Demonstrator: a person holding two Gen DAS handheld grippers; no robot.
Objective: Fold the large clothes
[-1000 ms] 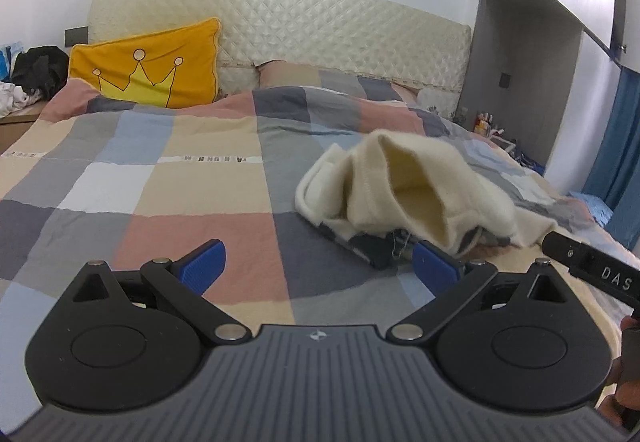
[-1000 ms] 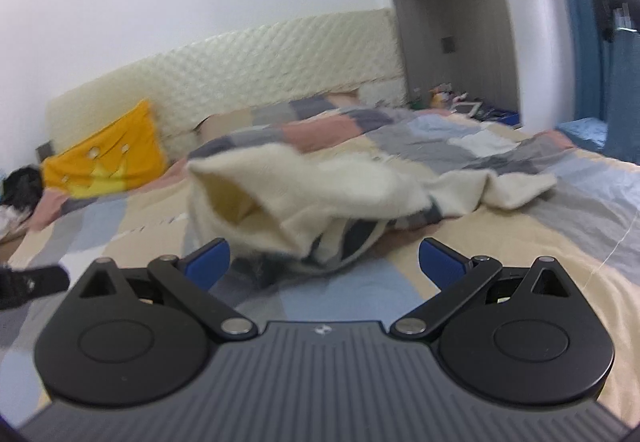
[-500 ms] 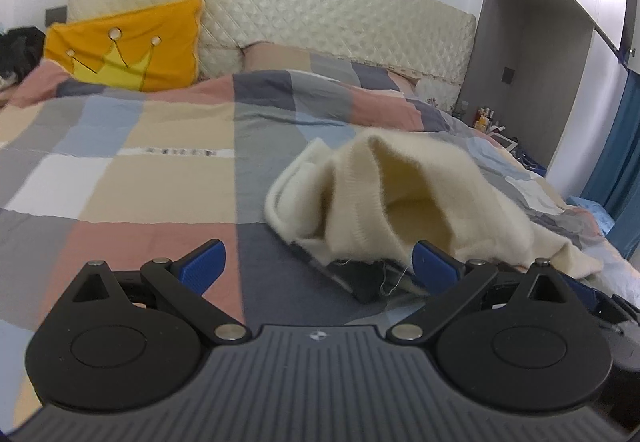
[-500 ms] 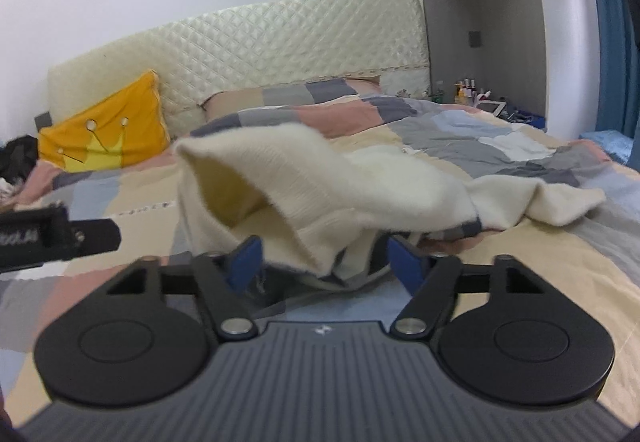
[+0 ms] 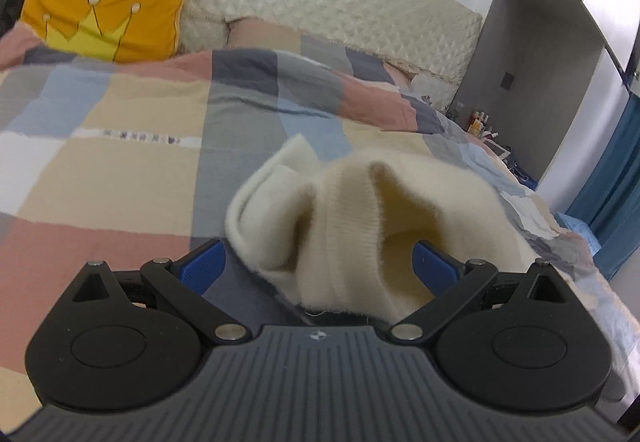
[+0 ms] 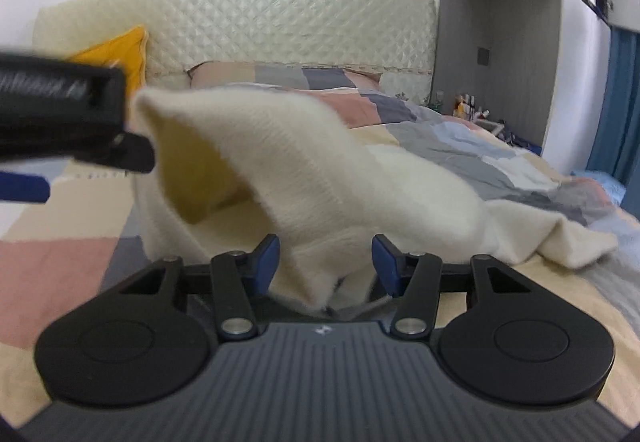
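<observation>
A cream knitted sweater [image 5: 352,226] lies crumpled on the patchwork bed quilt [image 5: 120,162], one edge standing up in an open fold. My left gripper [image 5: 316,268] is open wide, with the sweater's near edge lying loosely between its blue pads [image 5: 200,268]. In the right wrist view the same sweater [image 6: 300,170] fills the middle. My right gripper [image 6: 326,262] is closing around a hanging fold of the sweater, and its pads [image 6: 268,262] stand close beside the cloth without pinching it. The left gripper's black body [image 6: 60,110] shows blurred at the upper left.
A yellow crown pillow [image 5: 112,22] leans on the quilted cream headboard [image 5: 320,2]. A second pillow [image 5: 260,34] lies under the quilt. Right of the bed are a low stand with small bottles [image 5: 480,120] and a blue curtain [image 5: 616,178].
Both grippers have moved in close to the sweater, which now lies between each pair of pads. The right jaws have narrowed from wide open to about half; the left jaws stay wide.
</observation>
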